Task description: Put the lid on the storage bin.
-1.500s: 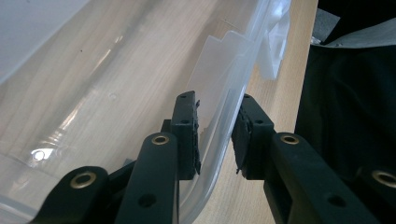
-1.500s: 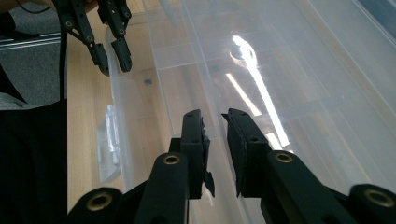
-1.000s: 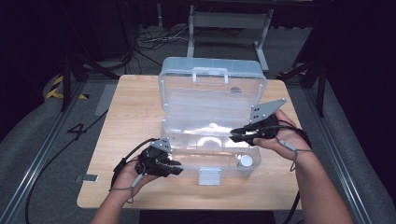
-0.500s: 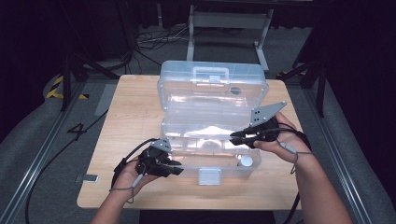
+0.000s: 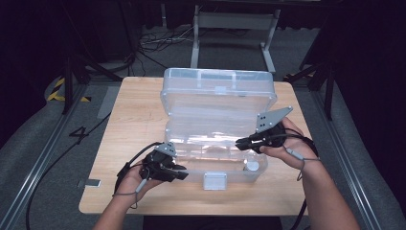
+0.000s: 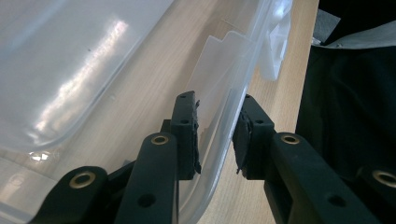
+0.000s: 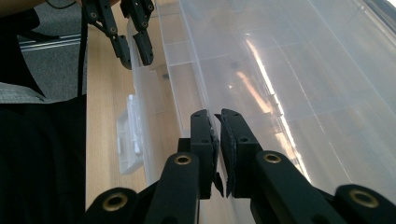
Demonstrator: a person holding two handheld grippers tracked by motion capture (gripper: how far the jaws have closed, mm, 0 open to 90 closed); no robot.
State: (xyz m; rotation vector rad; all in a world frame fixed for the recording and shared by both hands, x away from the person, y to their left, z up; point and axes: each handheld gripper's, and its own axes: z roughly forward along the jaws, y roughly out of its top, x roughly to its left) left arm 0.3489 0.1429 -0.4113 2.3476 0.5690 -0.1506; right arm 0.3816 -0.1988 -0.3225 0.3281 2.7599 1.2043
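Clear box (image 5: 215, 139) open on table (image 5: 129, 120); left gripper (image 6: 215, 135) astride front wall, pads not pressing; right gripper (image 7: 218, 144) level, just closing, nearly together, empty.

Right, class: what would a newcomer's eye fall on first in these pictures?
First, the large clear plastic storage box, open in the middle of the light wooden table. Then the two black grippers at its near edge: the left gripper straddles the front wall, and the right gripper reaches in from the right, its fingers nearly together.
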